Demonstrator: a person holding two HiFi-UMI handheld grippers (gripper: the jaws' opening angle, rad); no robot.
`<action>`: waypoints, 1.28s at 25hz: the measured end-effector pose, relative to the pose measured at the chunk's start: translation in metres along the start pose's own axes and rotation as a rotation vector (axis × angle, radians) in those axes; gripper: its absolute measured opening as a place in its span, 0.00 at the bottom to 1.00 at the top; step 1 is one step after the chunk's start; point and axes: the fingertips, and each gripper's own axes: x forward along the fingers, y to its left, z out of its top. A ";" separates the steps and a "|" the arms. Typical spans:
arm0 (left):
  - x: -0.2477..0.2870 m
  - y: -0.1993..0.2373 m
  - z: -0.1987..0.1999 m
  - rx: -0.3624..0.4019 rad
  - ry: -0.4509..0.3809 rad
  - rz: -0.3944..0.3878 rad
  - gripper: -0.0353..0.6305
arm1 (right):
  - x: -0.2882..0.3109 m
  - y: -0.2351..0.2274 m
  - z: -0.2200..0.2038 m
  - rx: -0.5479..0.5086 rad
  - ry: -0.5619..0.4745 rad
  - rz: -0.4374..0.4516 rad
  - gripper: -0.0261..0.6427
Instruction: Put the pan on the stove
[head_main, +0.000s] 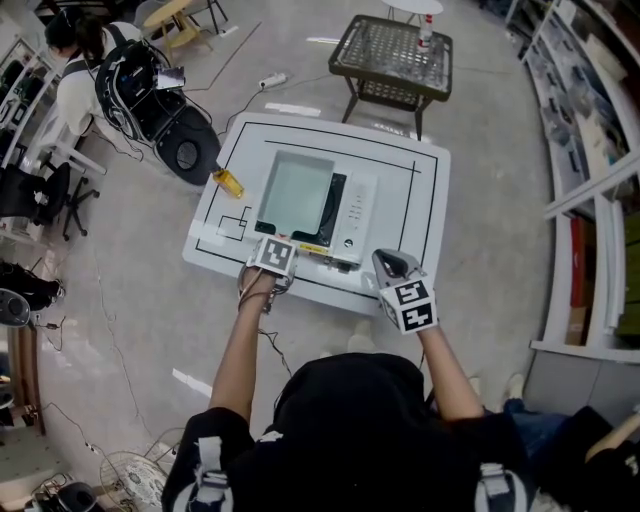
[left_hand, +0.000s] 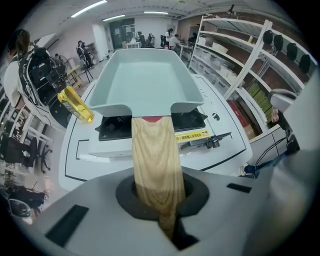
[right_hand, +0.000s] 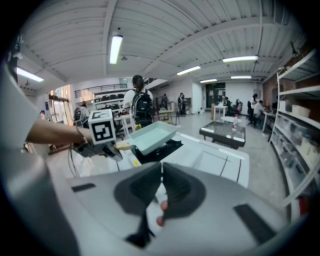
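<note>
Pan: a rectangular pale green pan (left_hand: 142, 82) with a flat wooden handle (left_hand: 154, 160); it is held in the air over the black top of the stove (left_hand: 192, 120), which stands on the white table (head_main: 420, 190).
Contact with stove: not settled. In the right gripper view a gap is seen under the pan's far end, which is tilted up; whether the near end touches cannot be told.
Left gripper: the left gripper (left_hand: 161, 197) is closed on the handle, which runs straight out between the jaws towards the pan.
Fingers: the dark pads (left_hand: 125, 192) are pressed against the two sides of the wood, towards its rear end and well back from the pan body. The pan body itself is not touched.
Right gripper: the right gripper (right_hand: 161, 192) is held at the table's near edge, apart from pan and stove; its jaws are together and nothing is held between them.
Handling, judged: the pan is taken to be stiff and of moderate weight. Its load sits out ahead of the grip, so a downward pull at the far end is to be expected. The smooth wood may twist or slide in the pads.
Best hold, judged: the handle is the only sensible place. A grip closer to the pan body would give less leverage against the pads.
Fragility, judged: little risk to the pan; a hard drop could mark the stove top.
Nearby: a yellow bottle (left_hand: 75, 104) is seen at the table's left edge, clear of the pan.
</note>
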 end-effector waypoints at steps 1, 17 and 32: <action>0.002 0.000 0.001 0.002 0.003 -0.003 0.10 | 0.001 0.000 -0.001 0.000 0.003 0.000 0.09; -0.003 0.005 -0.002 -0.016 0.072 -0.031 0.10 | 0.000 0.004 -0.018 0.001 0.039 0.000 0.09; -0.010 0.009 0.004 -0.036 0.054 -0.017 0.15 | -0.001 0.016 -0.022 -0.011 0.044 0.023 0.09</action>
